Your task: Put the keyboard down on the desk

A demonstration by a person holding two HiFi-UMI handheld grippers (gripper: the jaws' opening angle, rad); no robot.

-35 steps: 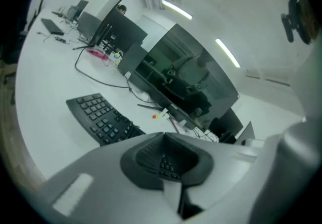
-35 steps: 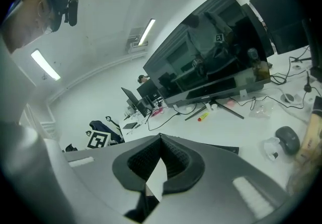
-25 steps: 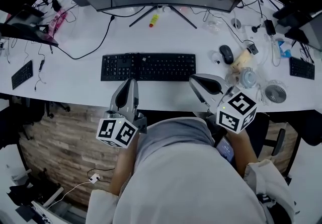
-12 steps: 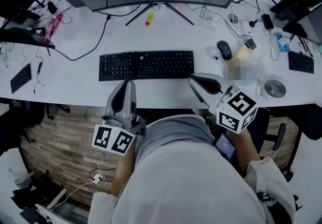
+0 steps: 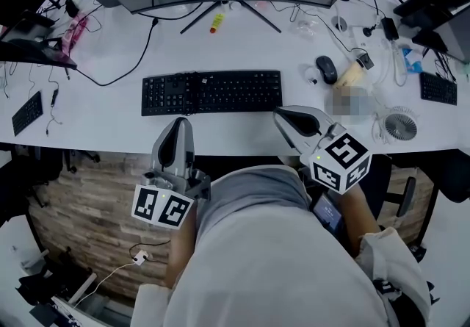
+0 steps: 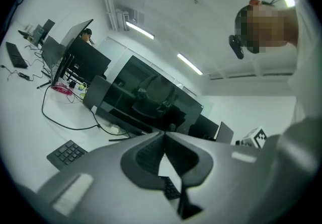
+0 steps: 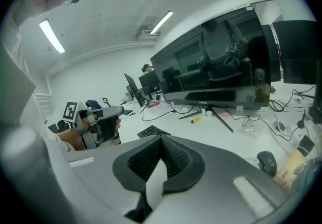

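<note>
Left of the keyboard (image 5: 211, 92), a black cable (image 5: 121, 77) loops across the white desk (image 5: 103, 116). It ends well clear of the keyboard's left end, so that side has bare room.

The left gripper (image 5: 179, 123) hovers just off the keyboard's near edge, close to its left half. Its jaws are pressed together with nothing between them, as the left gripper view shows (image 6: 164, 136).

The keyboard itself lies flat on the desk, parallel to the front edge and in line with the monitor stand (image 5: 229, 15) beyond its far side. Neither gripper touches it, so the placing looks finished.

What remains, I judge, is a clean retreat. Each gripper should draw straight back from the keyboard toward the person, kept above the desk's front edge so that no tip drags the keys or skews the board.

The right gripper (image 5: 282, 117) sits just off the keyboard's near right corner. Its jaws are also closed on nothing (image 7: 161, 140).

Right of the keyboard the room tightens. A mouse (image 5: 327, 70) lies near its right end, with small clutter and a little fan (image 5: 402, 127) farther out. Any nudge of the keyboard is safer made leftward or toward the front edge than to the right.
</note>
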